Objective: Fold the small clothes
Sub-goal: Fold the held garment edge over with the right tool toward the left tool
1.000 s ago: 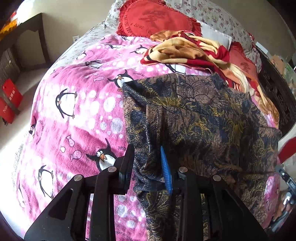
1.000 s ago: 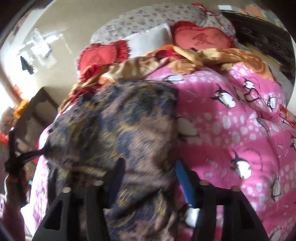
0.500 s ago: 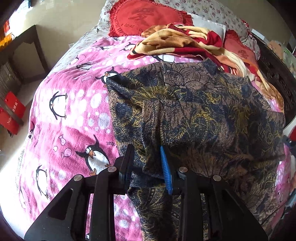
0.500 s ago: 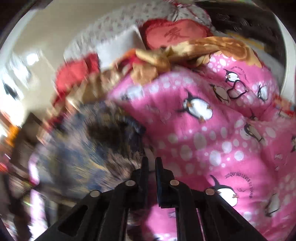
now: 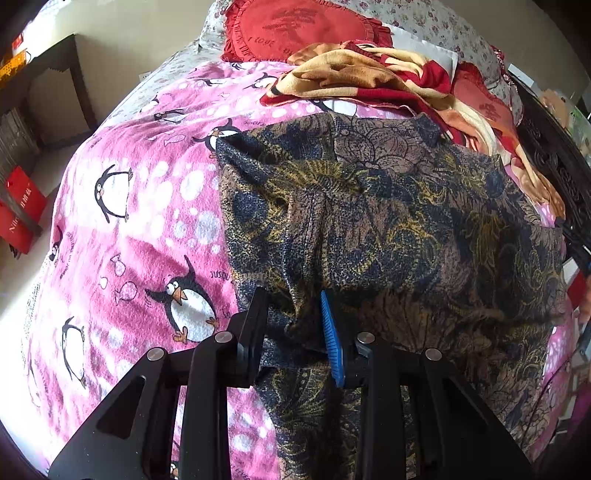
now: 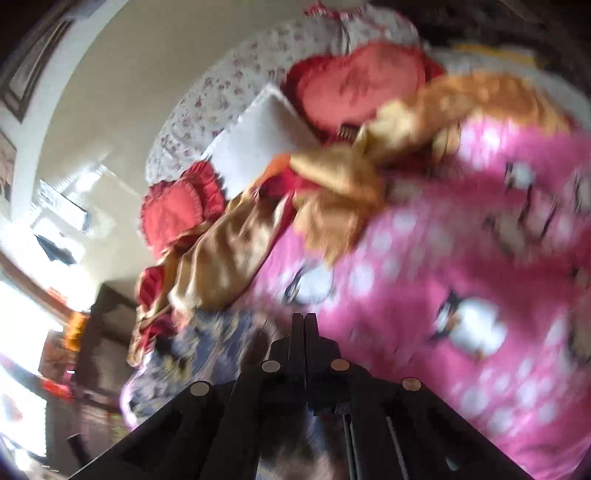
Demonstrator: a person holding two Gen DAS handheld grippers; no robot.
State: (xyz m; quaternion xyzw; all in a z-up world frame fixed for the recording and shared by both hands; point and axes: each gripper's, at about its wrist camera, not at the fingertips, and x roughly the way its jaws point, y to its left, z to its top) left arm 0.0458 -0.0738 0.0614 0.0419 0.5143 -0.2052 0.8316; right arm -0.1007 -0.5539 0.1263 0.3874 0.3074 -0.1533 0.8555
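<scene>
Patterned garment [image 5: 388, 221] bunched between left gripper [image 5: 295, 325] fingers, on blanket [image 5: 147, 206].

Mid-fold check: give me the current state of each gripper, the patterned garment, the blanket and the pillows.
left gripper: shut on a bunched ridge of the patterned garment.
right gripper: shut; view too blurred to tell whether it pinches cloth.
patterned garment: spread on the bed, rumpled, not yet folded.
pink penguin blanket: laid flat under the garment.
tan and red cloth: crumpled heap.
red heart pillows: lying at the bed's head.

Both wrist views close above the bed [image 5: 122, 206] – facing its pillows [image 6: 354, 85] – one tilted
</scene>
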